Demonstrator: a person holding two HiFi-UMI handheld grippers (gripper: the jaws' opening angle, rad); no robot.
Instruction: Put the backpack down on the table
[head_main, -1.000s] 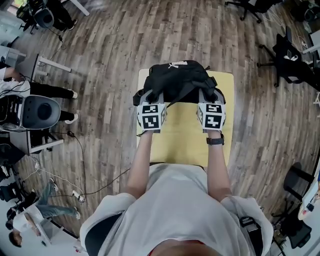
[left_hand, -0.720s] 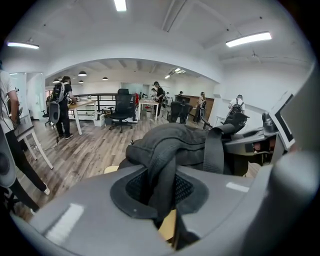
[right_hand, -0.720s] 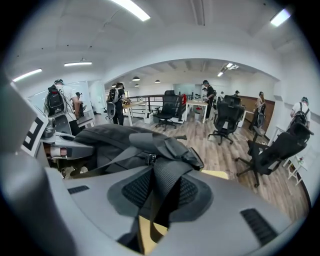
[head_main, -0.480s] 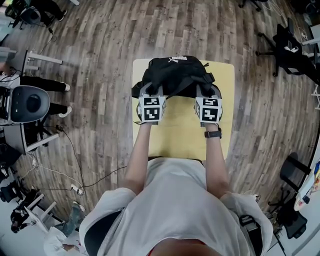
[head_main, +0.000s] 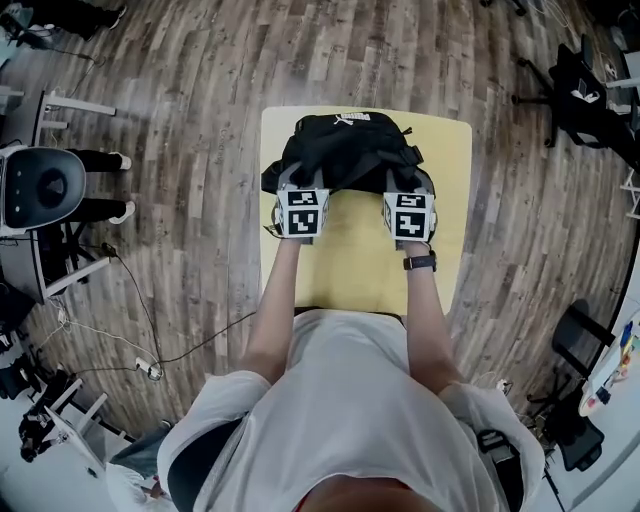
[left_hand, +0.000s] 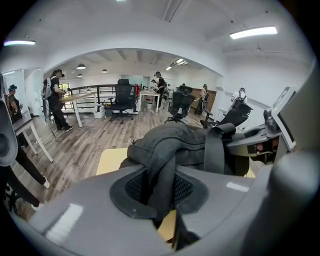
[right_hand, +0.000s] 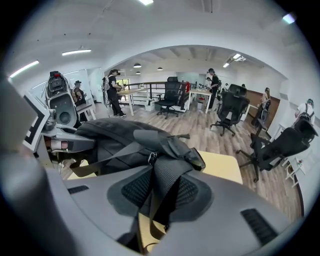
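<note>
A black backpack (head_main: 345, 150) sits over the far half of the small yellow table (head_main: 360, 255), between my two grippers. My left gripper (head_main: 296, 183) is shut on a padded shoulder strap (left_hand: 160, 185) at the pack's left side. My right gripper (head_main: 404, 184) is shut on a webbing strap (right_hand: 165, 192) at the pack's right side. In the left gripper view the backpack (left_hand: 185, 147) bulges just beyond the jaws; in the right gripper view the backpack (right_hand: 112, 140) lies ahead and to the left. Whether its base rests on the table cannot be told.
Wood-plank floor surrounds the table. Black office chairs (head_main: 590, 95) stand at the right. A round grey device (head_main: 40, 190) and a cable (head_main: 150, 330) lie at the left. The near half of the yellow top (head_main: 350, 280) is bare. Several people stand far off in the gripper views.
Both grippers have sunk with the backpack towards the yellow table, keeping hold of their straps. The pack now sits lower against the tabletop.
</note>
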